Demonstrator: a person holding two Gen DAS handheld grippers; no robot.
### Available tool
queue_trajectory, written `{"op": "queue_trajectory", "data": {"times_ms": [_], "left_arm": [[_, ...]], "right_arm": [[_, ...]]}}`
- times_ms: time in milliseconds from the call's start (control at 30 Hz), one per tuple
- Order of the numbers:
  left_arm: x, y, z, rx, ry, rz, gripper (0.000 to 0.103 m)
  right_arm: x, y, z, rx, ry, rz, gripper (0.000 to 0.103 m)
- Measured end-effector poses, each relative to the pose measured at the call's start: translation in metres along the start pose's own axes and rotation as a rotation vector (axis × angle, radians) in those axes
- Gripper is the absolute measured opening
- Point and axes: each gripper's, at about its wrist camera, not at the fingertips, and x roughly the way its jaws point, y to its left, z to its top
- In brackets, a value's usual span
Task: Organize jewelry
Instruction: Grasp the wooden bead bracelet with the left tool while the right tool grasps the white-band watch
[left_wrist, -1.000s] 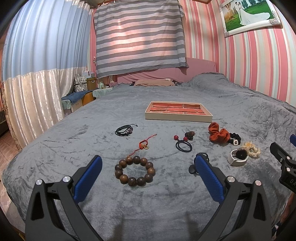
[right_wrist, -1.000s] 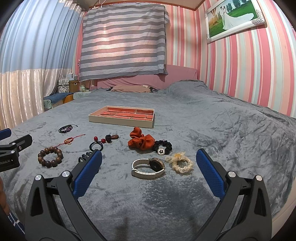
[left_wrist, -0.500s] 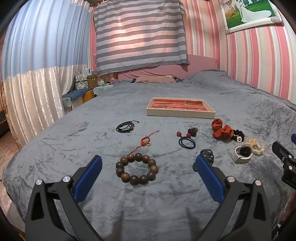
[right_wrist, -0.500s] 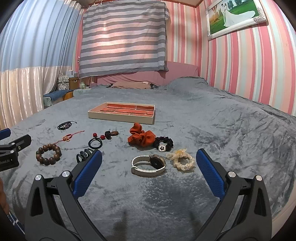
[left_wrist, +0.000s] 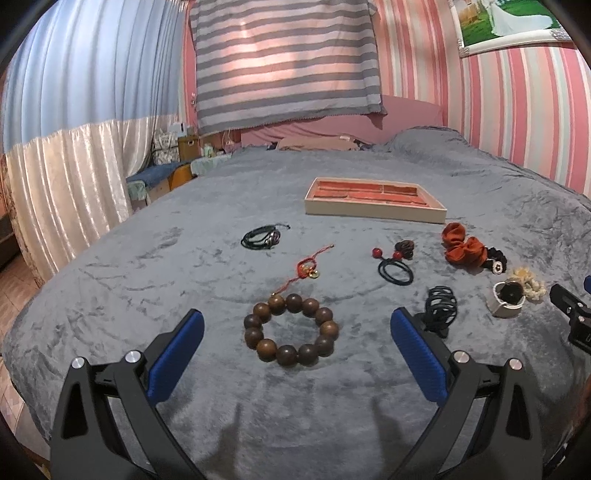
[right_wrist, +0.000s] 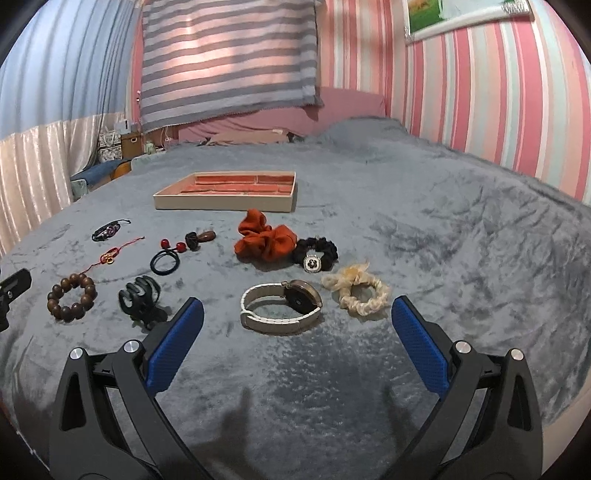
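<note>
My left gripper is open and empty, its fingers either side of a brown wooden bead bracelet on the grey blanket. My right gripper is open and empty, just short of a white-strap watch. A beige tray with a red lining lies farther back, also in the right wrist view. Between lie a red cord charm, a black cord bracelet, a black hair tie with red beads, a black claw clip, an orange scrunchie, a black scrunchie and a cream scrunchie.
Everything lies on a bed with a grey blanket. Its left edge drops toward a curtain and small furniture. A pink headboard and striped wall stand behind. The other gripper's tip shows at the frame edge.
Both grippers have moved forward and lower toward the blanket; the beads and the watch now sit closer between the fingers. No object has moved.
</note>
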Motion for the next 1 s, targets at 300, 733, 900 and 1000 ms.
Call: {"op": "queue_trajectory", "data": {"times_ms": [300,733,900,1000], "left_arm": [[0.038,0.028,0.005,-0.036,0.070,0.020,0.099],[0.101,0.053,0.001,-0.032,0.217,-0.035,0.098],[0.110,0.057,0.003,-0.027,0.236,-0.049,0.096],[0.119,0.057,0.000,-0.026,0.278,-0.067,0.082]], "right_arm": [[0.040,-0.010,0.006,0.018,0.066,-0.002,0.096],[0.100,-0.023,0.007,0.055,0.213,0.075,0.076],[0.115,-0.026,0.009,0.066,0.252,0.098,0.065],[0.123,-0.026,0.010,0.055,0.275,0.111,0.055]]}}
